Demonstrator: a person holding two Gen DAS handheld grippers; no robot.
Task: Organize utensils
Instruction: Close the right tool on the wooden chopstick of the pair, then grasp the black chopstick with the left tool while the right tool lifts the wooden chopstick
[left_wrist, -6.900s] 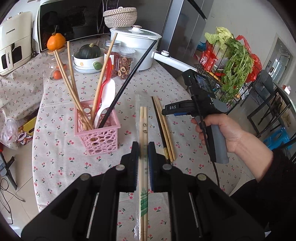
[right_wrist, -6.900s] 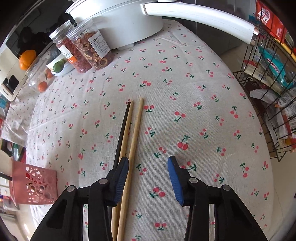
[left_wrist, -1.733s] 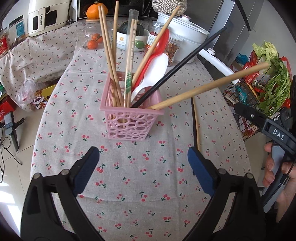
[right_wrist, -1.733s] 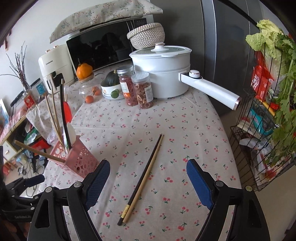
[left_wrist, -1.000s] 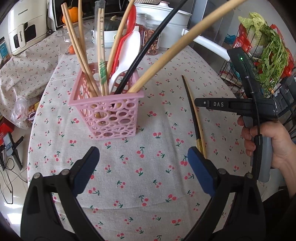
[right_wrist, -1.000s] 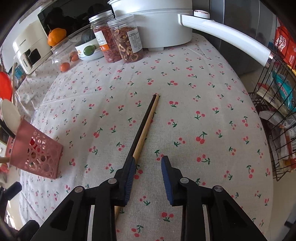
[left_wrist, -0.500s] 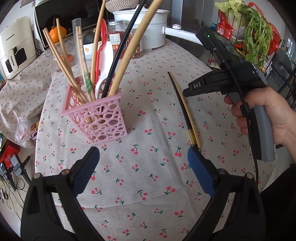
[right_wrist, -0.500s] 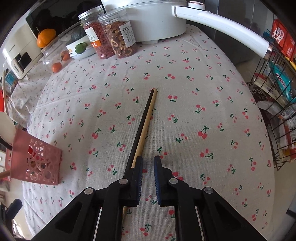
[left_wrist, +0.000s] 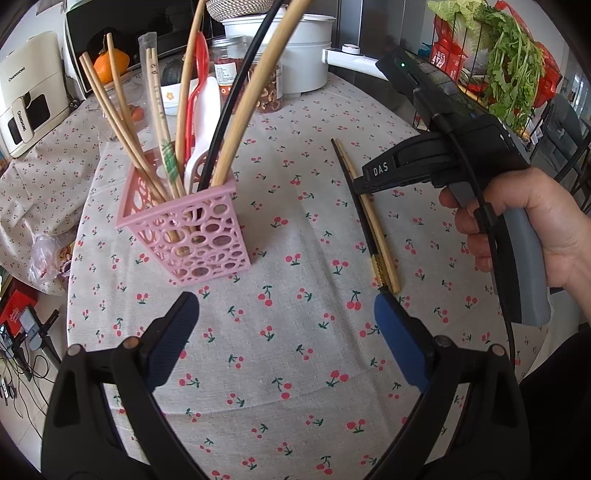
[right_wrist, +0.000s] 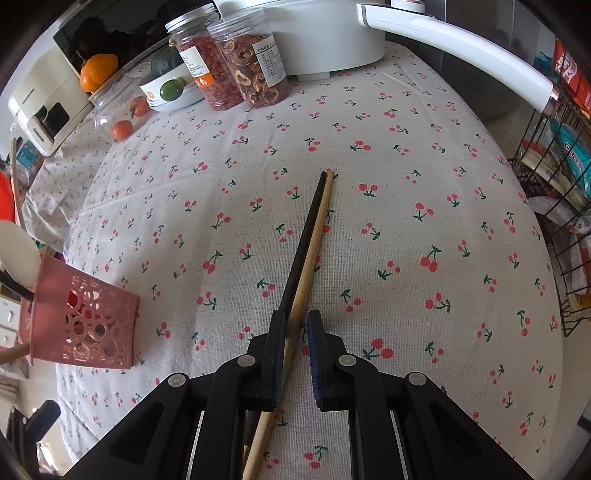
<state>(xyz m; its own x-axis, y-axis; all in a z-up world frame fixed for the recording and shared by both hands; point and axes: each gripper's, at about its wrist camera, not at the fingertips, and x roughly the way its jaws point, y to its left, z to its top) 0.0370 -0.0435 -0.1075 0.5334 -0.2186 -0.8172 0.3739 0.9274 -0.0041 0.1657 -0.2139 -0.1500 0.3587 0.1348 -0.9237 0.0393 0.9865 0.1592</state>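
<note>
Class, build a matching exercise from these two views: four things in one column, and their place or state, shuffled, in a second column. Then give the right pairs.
Things
1. left tool
2. right tool
3. white spoon
4. black chopstick

Place or state
A. lying flat on the cherry-print tablecloth
B. standing in the pink basket
C. wide open, holding nothing
D. nearly shut around the wooden chopstick

Pairs: 1-C, 2-D, 3-B, 4-A
</note>
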